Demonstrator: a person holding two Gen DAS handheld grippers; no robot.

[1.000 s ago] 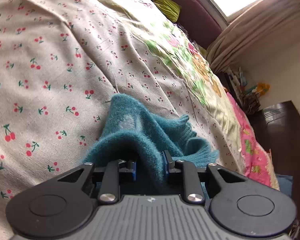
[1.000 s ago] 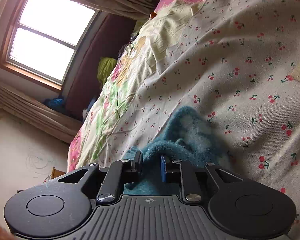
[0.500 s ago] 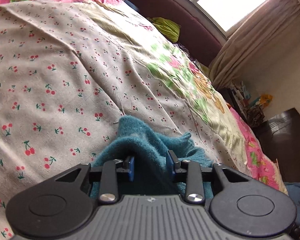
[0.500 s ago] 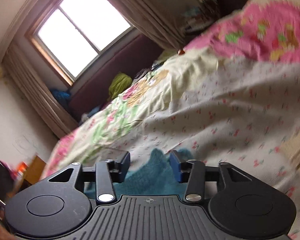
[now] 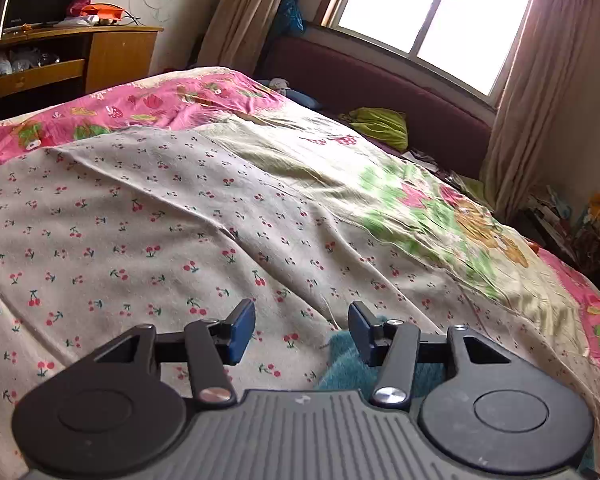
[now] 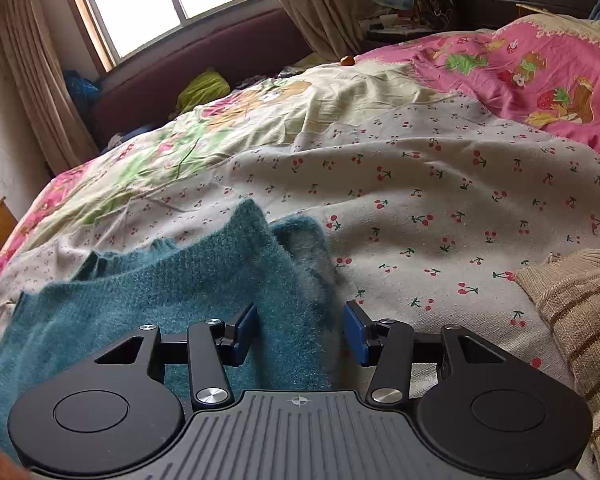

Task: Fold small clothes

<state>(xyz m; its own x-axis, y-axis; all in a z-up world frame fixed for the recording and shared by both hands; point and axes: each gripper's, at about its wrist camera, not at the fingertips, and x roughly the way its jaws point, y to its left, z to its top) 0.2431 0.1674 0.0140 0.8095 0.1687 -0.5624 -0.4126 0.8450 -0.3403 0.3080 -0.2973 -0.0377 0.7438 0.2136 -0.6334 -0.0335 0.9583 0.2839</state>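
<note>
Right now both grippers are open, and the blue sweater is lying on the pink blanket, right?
Not quite. Both grippers are open, the left gripper and the right gripper, but the sweater lies on the cherry sheet, not on the pink blanket, which lies farther back. The right wrist view shows it.
</note>
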